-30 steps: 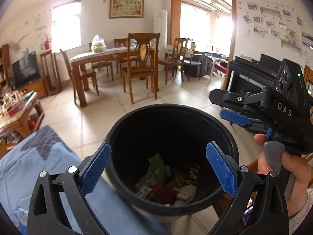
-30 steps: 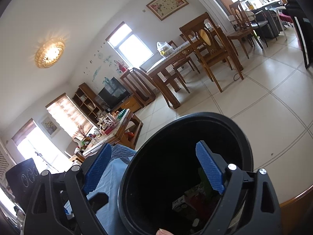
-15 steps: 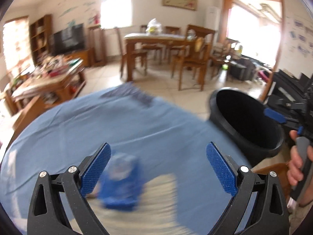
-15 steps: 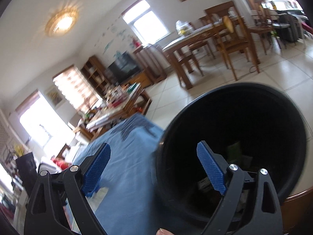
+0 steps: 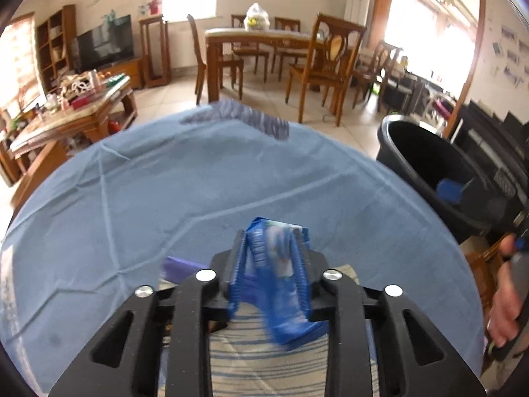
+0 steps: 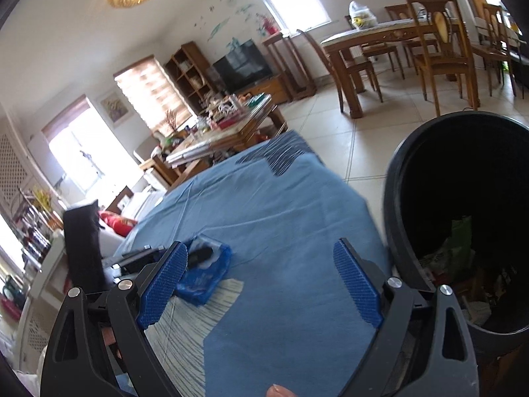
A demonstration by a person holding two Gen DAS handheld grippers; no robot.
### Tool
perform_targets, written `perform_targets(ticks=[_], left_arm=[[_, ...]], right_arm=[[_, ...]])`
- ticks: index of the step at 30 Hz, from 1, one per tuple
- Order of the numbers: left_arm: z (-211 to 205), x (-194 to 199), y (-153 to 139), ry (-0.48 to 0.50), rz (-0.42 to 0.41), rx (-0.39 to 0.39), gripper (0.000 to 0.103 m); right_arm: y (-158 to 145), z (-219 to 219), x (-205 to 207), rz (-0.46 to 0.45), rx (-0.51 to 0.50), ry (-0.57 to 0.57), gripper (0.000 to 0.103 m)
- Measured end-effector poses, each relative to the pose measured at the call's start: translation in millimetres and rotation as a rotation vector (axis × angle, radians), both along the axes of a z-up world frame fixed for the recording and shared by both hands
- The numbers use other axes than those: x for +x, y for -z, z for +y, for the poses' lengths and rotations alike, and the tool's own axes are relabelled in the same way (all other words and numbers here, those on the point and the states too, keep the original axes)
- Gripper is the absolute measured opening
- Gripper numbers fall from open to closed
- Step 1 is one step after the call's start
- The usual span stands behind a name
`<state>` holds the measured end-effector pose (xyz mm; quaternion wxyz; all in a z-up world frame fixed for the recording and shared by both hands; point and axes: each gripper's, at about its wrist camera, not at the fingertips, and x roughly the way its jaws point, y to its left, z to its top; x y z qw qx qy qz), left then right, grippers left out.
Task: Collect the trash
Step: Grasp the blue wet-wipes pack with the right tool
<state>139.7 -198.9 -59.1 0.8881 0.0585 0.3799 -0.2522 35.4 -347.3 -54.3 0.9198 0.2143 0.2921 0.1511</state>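
Note:
A crumpled blue plastic packet (image 5: 276, 251) lies at the near edge of the blue-clothed table (image 5: 198, 198), partly on a striped mat. My left gripper (image 5: 272, 235) is closing its jaws on it, and both blue pads press the packet's sides. In the right wrist view the same packet (image 6: 206, 274) shows with the left gripper's dark tips (image 6: 198, 253) on it. My right gripper (image 6: 261, 248) stands open and empty above the cloth, just left of the black trash bin (image 6: 463, 198). The bin (image 5: 426, 165) holds wrappers at its bottom.
A striped mat (image 5: 284, 364) covers the near table edge, with a purple item (image 5: 178, 268) beside the left gripper. A hand (image 5: 506, 291) holds the right gripper at the table's right. Beyond stand a cluttered coffee table (image 5: 82, 106), a dining table (image 5: 264, 36) with chairs, and tiled floor.
The left view swung from over the bin to the blue cloth, and its jaws went from wide apart to closed on the blue packet. The right view turned left; the bin slid right.

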Motion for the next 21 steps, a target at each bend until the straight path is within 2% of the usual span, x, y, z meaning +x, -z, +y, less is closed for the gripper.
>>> perform_targets(ticks=[7,9,13,16,21], left_arm=[[49,-3,-25,-0.08,-0.04,-0.169,0.014],[65,-7,-31,-0.107,-0.06,-0.206,0.014],[93,-9,-35,-0.158,-0.073,-0.244,0.014],[104,-4,-25,-0.175,-0.016,-0.258,0.014],[111,-1,-20,-0.177,0.021,-0.253,0.014]], right_arm=[[-3,58,16,0.029,-0.125,-0.136,0.088],[-2,77,20,0.035,-0.169,-0.185,0.085],[2,109,29,0.04,-0.266,-0.254,0.082],[8,130,41,0.085,-0.309,-0.3,0.078],[0,141,60,0.058,-0.34,-0.263,0.077]])
